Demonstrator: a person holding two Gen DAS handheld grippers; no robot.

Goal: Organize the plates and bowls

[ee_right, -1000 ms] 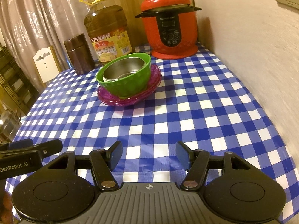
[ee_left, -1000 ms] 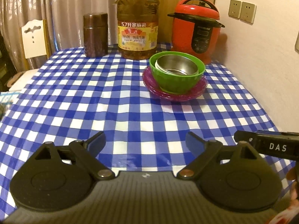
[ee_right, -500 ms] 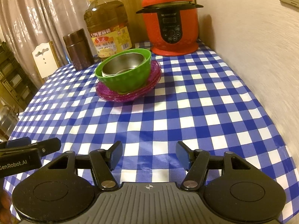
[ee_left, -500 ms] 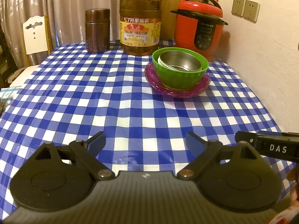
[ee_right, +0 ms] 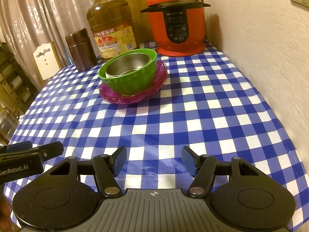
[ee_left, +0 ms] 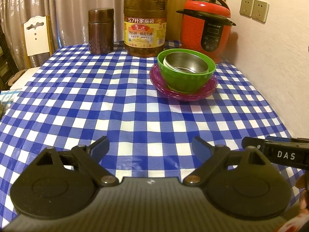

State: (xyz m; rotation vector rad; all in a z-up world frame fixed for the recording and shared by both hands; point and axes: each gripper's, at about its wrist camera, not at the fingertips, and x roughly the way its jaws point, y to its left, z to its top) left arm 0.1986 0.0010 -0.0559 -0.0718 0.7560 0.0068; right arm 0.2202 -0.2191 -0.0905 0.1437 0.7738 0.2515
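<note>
Left wrist view: compared with a second ago the camera sits higher and tilted up; the oil jug and cooker show more fully, the stack itself has not shifted on the cloth. Left hand-held gripper [ee_left: 150, 147] is spread wide, nothing between its fingers, low over the near edge of the blue-and-white checked tabletop [ee_left: 96, 100]. Well ahead, right of centre: shiny steel bowl [ee_left: 186, 64] nested inside a green plastic bowl [ee_left: 185, 77], which stands upright on stacked translucent purple plates [ee_left: 202, 91]. Behind the stack, a large amber cooking-oil jug [ee_left: 145, 23] with a yellow label reading "5.7升家庭装", a dark brown cylindrical canister [ee_left: 100, 31] to its left, and a red electric pressure cooker [ee_left: 206, 27] to its right near the wall. Right hand-held gripper [ee_left: 274, 153] pokes in at the right edge, marked "DAS".

Right wrist view: same slight rise since earlier. Right hand-held gripper [ee_right: 153, 161] is also wide apart and empty, near the tabletop [ee_right: 193, 116] front edge. Steel bowl [ee_right: 128, 65] in green bowl [ee_right: 129, 79] on purple plates [ee_right: 133, 96], left of centre, just in front of the oil jug [ee_right: 112, 29]. Cooker [ee_right: 176, 21] panel brand too small to read. Left hand-held gripper [ee_right: 29, 155] at the left edge, lettered "GenRobot.AI".
</note>
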